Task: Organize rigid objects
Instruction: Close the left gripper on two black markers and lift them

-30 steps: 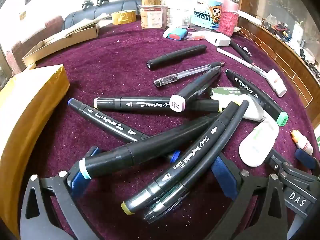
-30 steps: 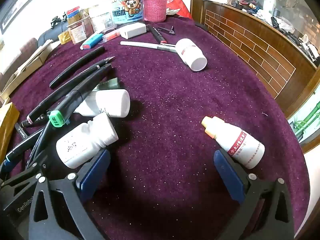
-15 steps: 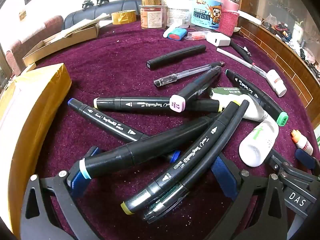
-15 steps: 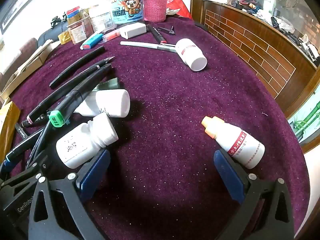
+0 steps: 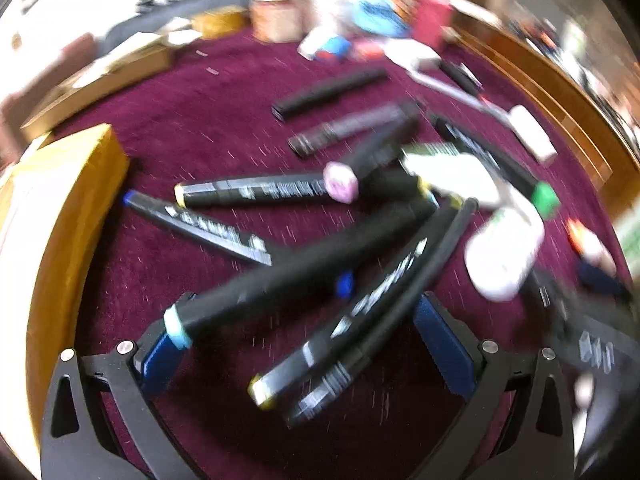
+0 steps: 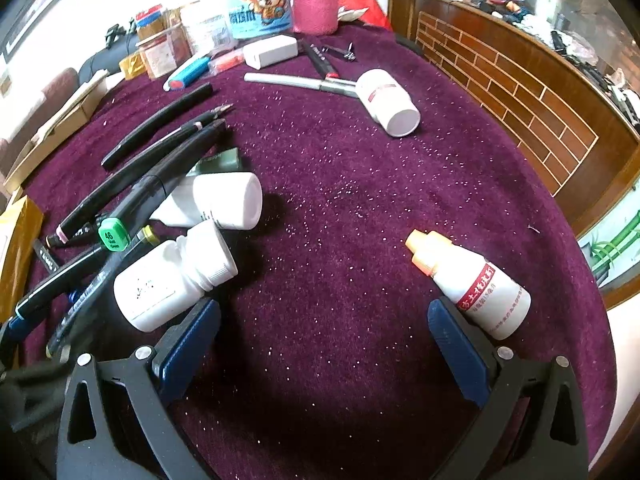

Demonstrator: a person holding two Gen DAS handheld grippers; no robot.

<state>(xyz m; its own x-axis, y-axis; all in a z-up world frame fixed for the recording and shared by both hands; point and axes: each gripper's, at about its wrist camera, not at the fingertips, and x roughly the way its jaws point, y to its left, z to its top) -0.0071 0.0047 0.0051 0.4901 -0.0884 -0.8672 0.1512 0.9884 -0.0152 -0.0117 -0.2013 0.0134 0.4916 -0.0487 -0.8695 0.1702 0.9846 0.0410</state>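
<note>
Since half a second ago the left gripper (image 5: pixel 298 336) has swung into motion — its view is now smeared, while the right wrist view is unchanged.

Nearest, the left jaws stand wide and empty around the crossed heap of markers (image 5: pixel 304 276) on the purple cloth (image 6: pixel 340 208); closing now would likely pinch two or three barrels at once, or roll the stack toward the white pill bottle (image 6: pixel 172 284). The right gripper (image 6: pixel 320 340) hangs equally spread, holding nothing, with the pill bottle just beside its left pad and the orange-capped dropper bottle (image 6: pixel 476 284) by the right pad — a careless sweep could nudge either. Farther off, another white bottle (image 6: pixel 388 100) lies on its side, free to roll.
</note>
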